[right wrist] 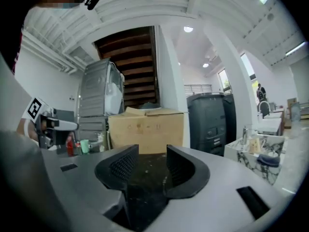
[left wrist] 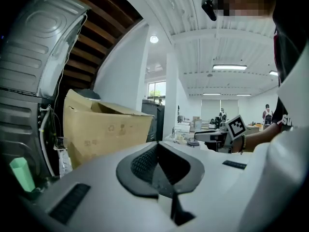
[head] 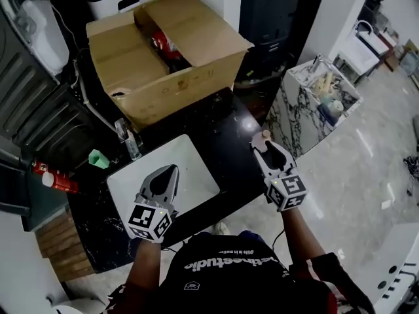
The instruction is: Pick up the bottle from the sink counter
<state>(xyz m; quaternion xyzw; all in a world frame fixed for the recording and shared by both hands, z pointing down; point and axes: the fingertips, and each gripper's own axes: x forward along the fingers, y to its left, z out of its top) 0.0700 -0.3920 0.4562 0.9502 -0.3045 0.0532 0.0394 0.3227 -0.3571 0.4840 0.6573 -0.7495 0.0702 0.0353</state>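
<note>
plainly nothing held

overhead, a black, white-flecked stone bench carries a smooth white rectangular sink and a big brown cardboard box with its flaps open. the bottle, red with some white on it, is at the far left end of the bench, near a small mint green cup. the left tool hangs over the sink, its grey wedge tapering to a single point. the right tool hangs over the bench's right edge, forked at the tip. both are well apart from the bottle.

from the left gripper view, the left tool has its dark ribbed pads pressed together with nothing between them. the matte cardboard box stands ahead, and the green cup sits low at the left.

from the right gripper view, the right tool stands wide, its two curved, ribbed pads parted over bare speckled stone, holding nothing. the cardboard box faces it. the bottle shows small and red at the left, just beside the green cup.
</note>
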